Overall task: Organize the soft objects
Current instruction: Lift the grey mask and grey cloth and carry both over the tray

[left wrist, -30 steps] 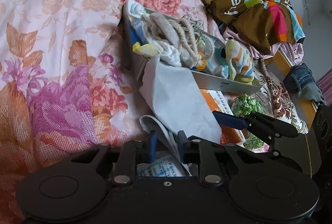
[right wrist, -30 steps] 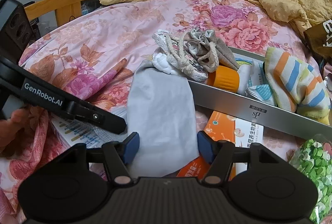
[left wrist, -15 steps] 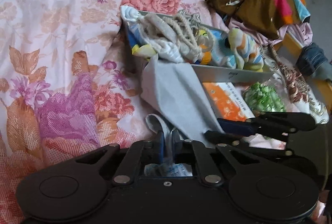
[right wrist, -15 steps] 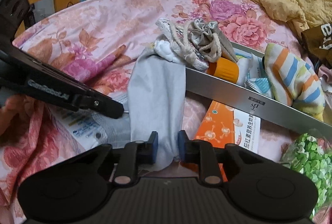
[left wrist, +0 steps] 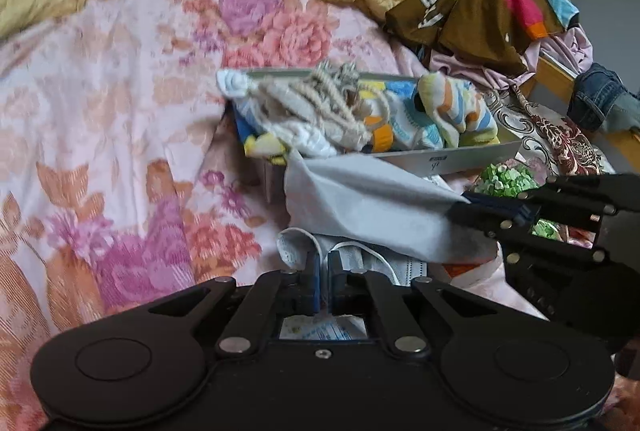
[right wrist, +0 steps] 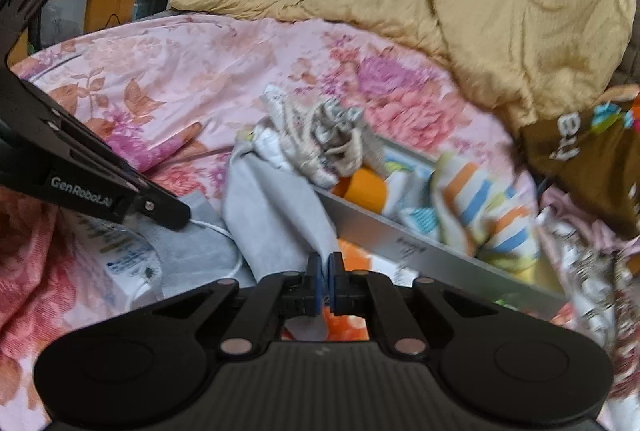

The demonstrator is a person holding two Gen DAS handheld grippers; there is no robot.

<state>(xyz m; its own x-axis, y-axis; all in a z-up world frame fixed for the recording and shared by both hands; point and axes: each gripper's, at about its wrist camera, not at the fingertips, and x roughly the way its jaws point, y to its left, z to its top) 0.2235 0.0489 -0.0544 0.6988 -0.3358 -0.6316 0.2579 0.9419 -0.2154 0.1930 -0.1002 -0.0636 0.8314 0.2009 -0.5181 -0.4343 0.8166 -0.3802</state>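
Up close, the right gripper (right wrist: 325,273) is pinched tight on the near end of a grey cloth (right wrist: 276,215), whose far end hangs from the corner of a metal tray (right wrist: 404,243) of soft items on the floral bedspread (right wrist: 180,71). The left gripper (left wrist: 323,271) is clamped on a face mask (left wrist: 394,263); its finger reads "GenRobot.AI". A brown garment (right wrist: 580,159) shows "ey"; the tray's label is illegible.
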